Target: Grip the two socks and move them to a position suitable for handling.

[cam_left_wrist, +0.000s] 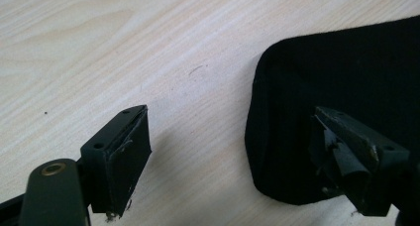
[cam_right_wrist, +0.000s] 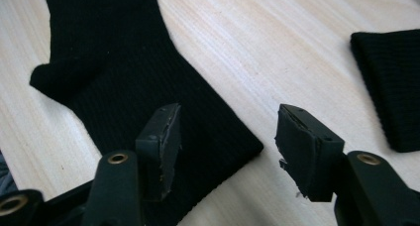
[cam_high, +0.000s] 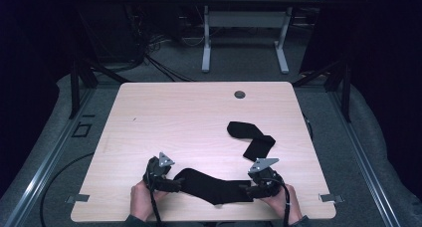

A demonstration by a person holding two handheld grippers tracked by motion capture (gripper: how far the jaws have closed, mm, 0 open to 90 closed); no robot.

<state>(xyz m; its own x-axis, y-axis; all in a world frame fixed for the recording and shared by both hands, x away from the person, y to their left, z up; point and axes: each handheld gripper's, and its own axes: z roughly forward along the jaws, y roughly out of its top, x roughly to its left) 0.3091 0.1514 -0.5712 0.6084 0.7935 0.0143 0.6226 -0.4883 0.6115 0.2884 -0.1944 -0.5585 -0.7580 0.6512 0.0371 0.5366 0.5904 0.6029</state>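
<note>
A black sock [cam_high: 211,185] lies flat near the table's front edge, stretched between my two grippers. My left gripper [cam_high: 173,183] is at its rounded end, my right gripper [cam_high: 247,189] at its straight cuff end. In the left gripper view the left gripper [cam_left_wrist: 228,117] is open; one jaw is over the sock [cam_left_wrist: 341,82], the other over bare wood. The right gripper [cam_right_wrist: 228,112] is also open, with the sock's cuff corner [cam_right_wrist: 148,82] lying between and under its jaws. A second black sock [cam_high: 251,137] lies bent farther back on the right, and its edge [cam_right_wrist: 391,82] is visible in the right gripper view.
The light wooden table [cam_high: 174,112] has a round cable hole [cam_high: 240,94] near its far edge. Both hands rest at the front edge. Behind it stand another table's white legs [cam_high: 206,48] and floor cables; dark frames flank both sides.
</note>
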